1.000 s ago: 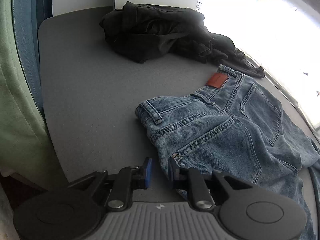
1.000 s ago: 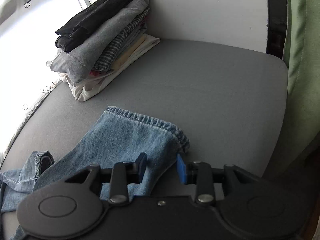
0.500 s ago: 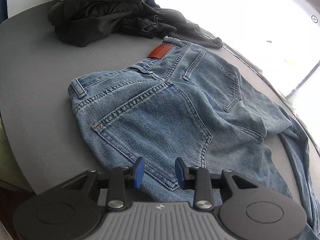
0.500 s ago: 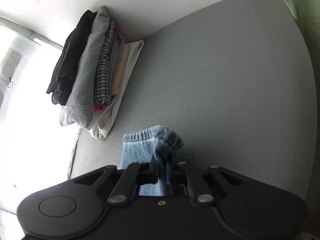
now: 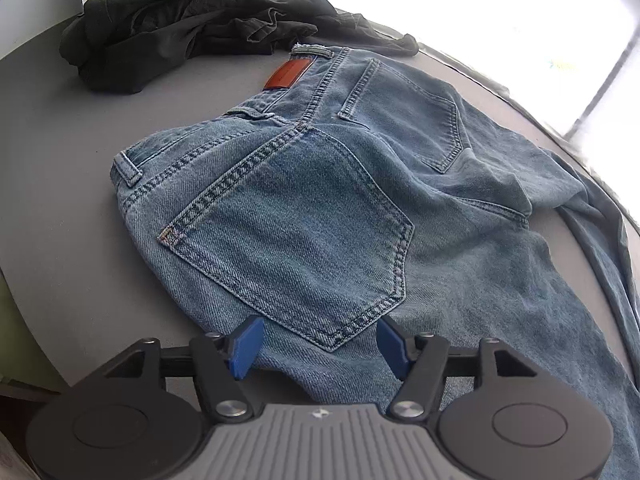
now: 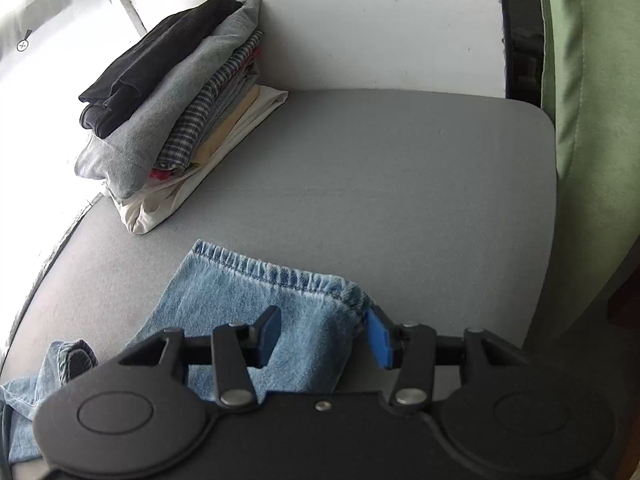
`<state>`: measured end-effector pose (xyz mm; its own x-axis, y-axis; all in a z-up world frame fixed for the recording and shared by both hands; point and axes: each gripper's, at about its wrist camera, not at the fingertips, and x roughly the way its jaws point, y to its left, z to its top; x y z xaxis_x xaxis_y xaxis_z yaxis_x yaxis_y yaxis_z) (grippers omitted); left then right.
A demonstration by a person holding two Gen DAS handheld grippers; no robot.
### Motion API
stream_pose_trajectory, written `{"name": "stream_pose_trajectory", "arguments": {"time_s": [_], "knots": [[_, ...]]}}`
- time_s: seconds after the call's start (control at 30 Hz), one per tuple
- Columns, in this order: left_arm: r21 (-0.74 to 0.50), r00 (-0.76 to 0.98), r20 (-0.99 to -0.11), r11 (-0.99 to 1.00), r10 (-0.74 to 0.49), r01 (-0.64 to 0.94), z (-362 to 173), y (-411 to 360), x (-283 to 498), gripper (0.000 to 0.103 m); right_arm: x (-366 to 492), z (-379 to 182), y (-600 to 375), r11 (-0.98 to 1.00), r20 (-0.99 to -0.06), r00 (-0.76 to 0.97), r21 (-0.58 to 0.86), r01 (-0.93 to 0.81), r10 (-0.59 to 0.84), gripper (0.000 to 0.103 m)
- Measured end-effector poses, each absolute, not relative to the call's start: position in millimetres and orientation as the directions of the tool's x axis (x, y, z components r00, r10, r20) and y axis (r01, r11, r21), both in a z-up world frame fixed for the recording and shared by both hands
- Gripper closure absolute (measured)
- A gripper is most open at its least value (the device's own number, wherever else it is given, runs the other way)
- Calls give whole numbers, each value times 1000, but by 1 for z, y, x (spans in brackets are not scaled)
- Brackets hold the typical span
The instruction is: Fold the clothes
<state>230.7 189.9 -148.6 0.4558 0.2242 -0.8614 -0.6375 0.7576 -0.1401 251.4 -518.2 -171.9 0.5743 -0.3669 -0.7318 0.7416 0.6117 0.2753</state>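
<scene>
The left tongs (image 5: 318, 344) are spread wide just over the seat of the jeans (image 5: 320, 208), near a back pocket. The right tongs (image 6: 324, 336) are also spread, over one leg hem (image 6: 276, 272). The jeans lie back-side up on the grey table (image 6: 380, 184), the waistband toward a black garment (image 5: 180, 20), the legs stretching toward the right tongs. Farther behind the hem stands a folded stack (image 6: 172, 96).

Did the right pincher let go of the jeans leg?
Yes. The right gripper, shut on the hem half a second ago, is open now, and the jeans leg lies flat again, nearer the folded stack.

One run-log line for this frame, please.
fold clothes | left gripper open over jeans seat | right gripper open at leg hem | folded stack behind
</scene>
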Motion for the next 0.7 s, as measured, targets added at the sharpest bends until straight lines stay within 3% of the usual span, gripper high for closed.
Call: {"name": "stream_pose_trajectory", "arguments": {"time_s": [0.17, 0.33, 0.53, 0.7], "knots": [[-93, 453, -856, 789, 248, -608, -144, 182, 242, 29, 282, -139, -479, 729, -652, 595, 95, 678, -469, 47], [-49, 446, -855, 816, 263, -576, -145, 174, 254, 26, 323, -129, -425, 851, -605, 677, -1, 525, -418, 41], [-11, 441, -852, 833, 281, -552, -150, 163, 273, 18, 368, -146, -361, 952, -681, 717, 97, 292, -151, 38], [33, 395, -865, 821, 309, -570, -168, 156, 294, 15, 406, -168, -347, 938, -748, 663, 248, 244, 25, 36]]}}
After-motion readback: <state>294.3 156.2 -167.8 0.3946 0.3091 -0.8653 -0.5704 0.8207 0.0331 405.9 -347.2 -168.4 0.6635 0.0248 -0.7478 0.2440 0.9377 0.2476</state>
